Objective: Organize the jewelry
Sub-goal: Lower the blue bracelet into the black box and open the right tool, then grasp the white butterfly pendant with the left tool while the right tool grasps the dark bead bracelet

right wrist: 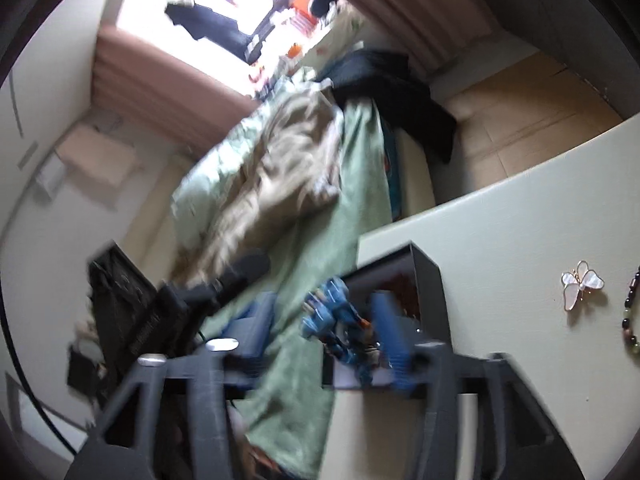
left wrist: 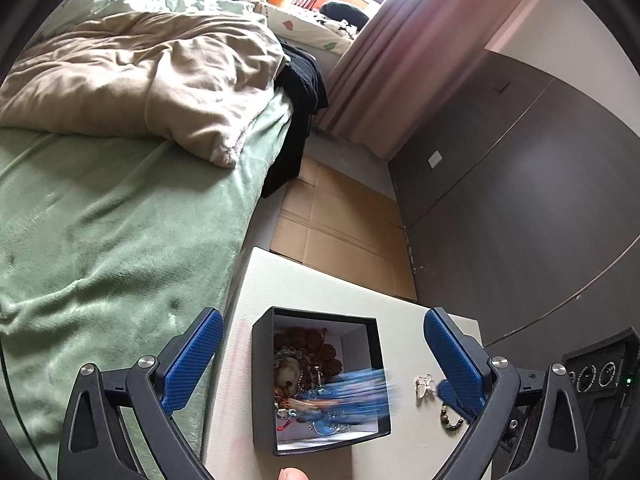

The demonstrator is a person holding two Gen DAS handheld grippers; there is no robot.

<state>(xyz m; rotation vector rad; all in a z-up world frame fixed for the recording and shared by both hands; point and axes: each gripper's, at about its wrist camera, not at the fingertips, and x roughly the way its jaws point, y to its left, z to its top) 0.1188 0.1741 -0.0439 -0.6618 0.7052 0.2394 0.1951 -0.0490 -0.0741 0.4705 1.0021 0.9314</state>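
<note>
An open black box full of mixed jewelry stands on the white table. My left gripper is open wide, one finger on each side of the box, touching nothing. A blurred blue tasselled ornament hangs over the box's right rim. In the blurred right wrist view this ornament lies between the fingers of my right gripper, which stands open with a gap on its left side, just in front of the box. A white butterfly brooch and a dark bead bracelet lie on the table right of the box.
A bed with a green blanket and a beige duvet runs along the table's left edge. Flattened cardboard covers the floor beyond, beside dark wardrobe doors. A black device sits at the right. A person's fingertip shows at the bottom.
</note>
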